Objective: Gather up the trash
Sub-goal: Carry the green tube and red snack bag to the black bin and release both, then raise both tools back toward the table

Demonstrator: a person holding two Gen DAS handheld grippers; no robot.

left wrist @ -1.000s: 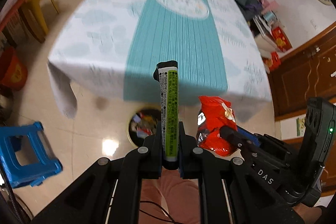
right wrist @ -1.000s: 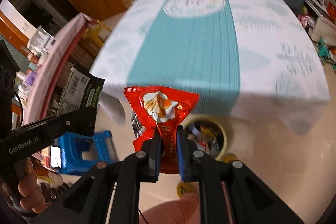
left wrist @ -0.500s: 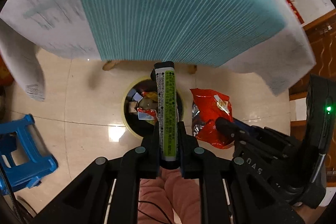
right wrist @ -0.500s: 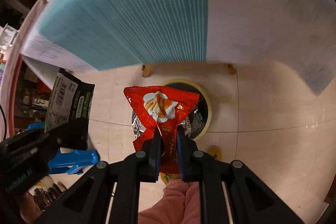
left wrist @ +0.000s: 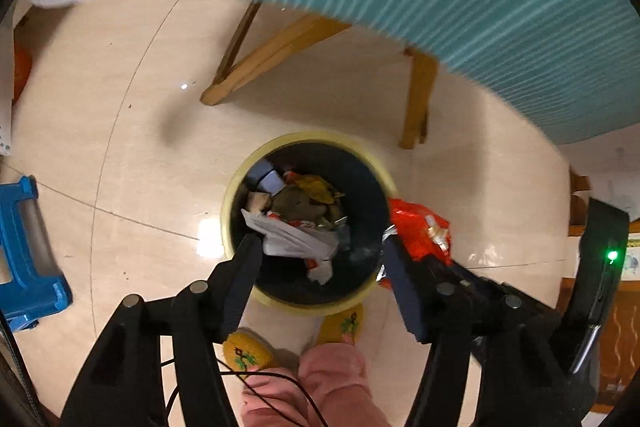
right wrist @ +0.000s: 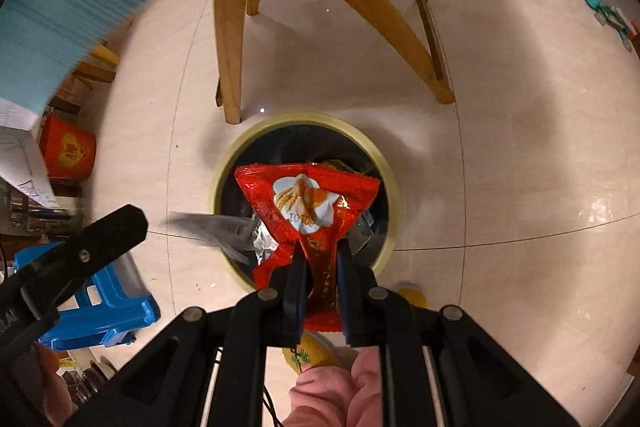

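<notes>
We see the left tongs [left wrist: 320, 267] pointing down over the yellow-rimmed trash bin [left wrist: 232, 195] on the floor; their jaws have just been opening, nothing between them. A blurred dark wrapper [right wrist: 208, 227] shows at the bin's rim. The right tongs [right wrist: 318, 287] stay clamped on the red snack packet [right wrist: 308, 203] above the bin, just beside the left.

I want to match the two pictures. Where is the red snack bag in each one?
Left wrist view: the red snack bag is right of centre, beside the bin's right rim.
Right wrist view: the bag is at centre, over the bin's mouth, pinched between the fingers.
Shared landmark: the yellow-rimmed trash bin.
</notes>
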